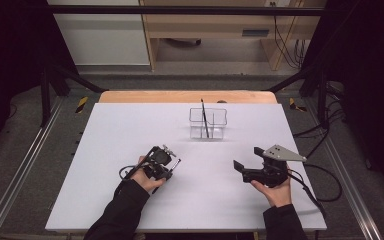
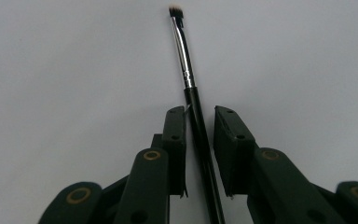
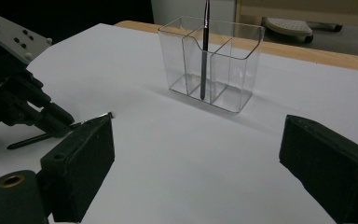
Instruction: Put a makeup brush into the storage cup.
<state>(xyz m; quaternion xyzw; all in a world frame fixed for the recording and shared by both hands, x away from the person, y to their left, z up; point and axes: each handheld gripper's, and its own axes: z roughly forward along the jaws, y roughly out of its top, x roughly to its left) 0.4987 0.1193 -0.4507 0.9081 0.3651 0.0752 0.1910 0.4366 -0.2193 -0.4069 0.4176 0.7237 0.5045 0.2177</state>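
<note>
Left tongs [image 2: 199, 116]: released, jaws straddling the slim black makeup brush with silver ferrule [image 2: 189, 84] lying on the white table [image 2: 51, 70].
Right tongs [image 3: 196, 158]: released, idle.
Handling: likely light, stiff, slippery; grip mid-handle.

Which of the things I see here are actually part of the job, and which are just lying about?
Part of the job:
- makeup brush between the jaws of the left hand-held gripper
- clear organiser, one brush already standing in it

Just there:
- right hand-held gripper, open, holding nothing
- cables behind the table
</note>
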